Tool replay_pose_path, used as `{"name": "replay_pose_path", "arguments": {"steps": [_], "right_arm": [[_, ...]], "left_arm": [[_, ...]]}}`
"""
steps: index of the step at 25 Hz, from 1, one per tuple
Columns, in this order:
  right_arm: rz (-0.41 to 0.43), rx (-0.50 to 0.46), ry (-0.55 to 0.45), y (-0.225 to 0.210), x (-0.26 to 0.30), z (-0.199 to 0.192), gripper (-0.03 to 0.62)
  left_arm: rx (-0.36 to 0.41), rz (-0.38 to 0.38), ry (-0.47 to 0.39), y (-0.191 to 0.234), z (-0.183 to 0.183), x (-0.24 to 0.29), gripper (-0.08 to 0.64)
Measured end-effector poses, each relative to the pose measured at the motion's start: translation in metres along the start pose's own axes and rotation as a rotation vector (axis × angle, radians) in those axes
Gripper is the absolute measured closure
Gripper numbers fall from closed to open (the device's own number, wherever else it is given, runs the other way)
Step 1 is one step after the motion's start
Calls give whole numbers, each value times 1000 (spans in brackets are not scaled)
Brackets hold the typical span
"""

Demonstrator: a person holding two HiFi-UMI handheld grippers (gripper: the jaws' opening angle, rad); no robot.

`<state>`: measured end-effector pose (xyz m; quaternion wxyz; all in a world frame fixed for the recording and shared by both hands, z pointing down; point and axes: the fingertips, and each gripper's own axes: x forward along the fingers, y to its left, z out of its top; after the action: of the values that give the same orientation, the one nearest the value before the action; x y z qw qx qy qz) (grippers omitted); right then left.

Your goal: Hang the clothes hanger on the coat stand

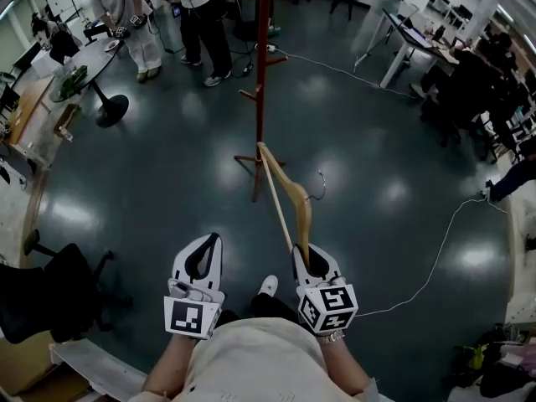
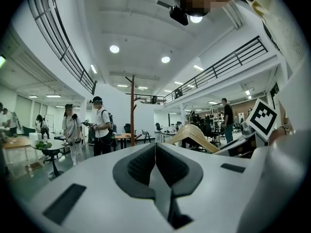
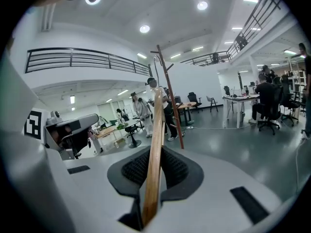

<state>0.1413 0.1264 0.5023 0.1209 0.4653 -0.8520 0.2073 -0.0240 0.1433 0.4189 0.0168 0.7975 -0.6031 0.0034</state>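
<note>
right gripper (image 1: 301,256) sits low in the head view, just ahead of the person's chest. its jaws are clamped on one end of the wooden hanger (image 1: 289,193), and the right gripper view shows the wood (image 3: 155,130) pinched edge-on between the pads (image 3: 171,168). left gripper (image 1: 209,243) is beside it. its jaws are pressed together with nothing between them, as the left gripper view shows (image 2: 155,152).

the hanger juts forward and up from the right jaws, held in the air above the floor (image 1: 167,182). its wire hook (image 1: 320,182) sticks out to the right. the stand (image 1: 262,74) is ahead and still well apart from the hanger. it is a red-brown pole with a low peg (image 1: 248,93) and feet (image 1: 255,162) on the floor. its upper pegs show in the right gripper view (image 3: 164,62), well above the hanger's tip.

the step in hand looks like the carry toward the stand, and nothing is hung yet. the next move calls for closing in, lifting the hanger to peg height and turning the wrist so the hook's open side meets a peg. which way the hook opens is hard to tell, as the wire is thin in every view. the left gripper seems spare.
</note>
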Motion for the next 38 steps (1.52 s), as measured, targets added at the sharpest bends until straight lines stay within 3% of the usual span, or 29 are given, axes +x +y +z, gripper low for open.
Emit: {"name": "replay_pose_path", "arguments": {"steps": [6,10,14,18,23,38], "right_arm": [[2,-29,-25,-43,14,32,526],[-5,-48,-38,-58,26,43,526],[-20,-46,-47,-74,35,58,526],[-42,-42,-48,-83,58,69,526],[-72,-23,-47,-98,90,87,526],[-168,-43,-81,-139,213,178,526]], "left_arm": [[72,-26,60,-20,-4,45,546],[60,-44,42,-23,-13,66,546],[-5,-25,-16,-23,-1,91,546],[6,-38,33,-5,-16,113,546],[-37,-46,-25,16,-4,161,546],[-52,-113,-27,104,6,295,546]]}}
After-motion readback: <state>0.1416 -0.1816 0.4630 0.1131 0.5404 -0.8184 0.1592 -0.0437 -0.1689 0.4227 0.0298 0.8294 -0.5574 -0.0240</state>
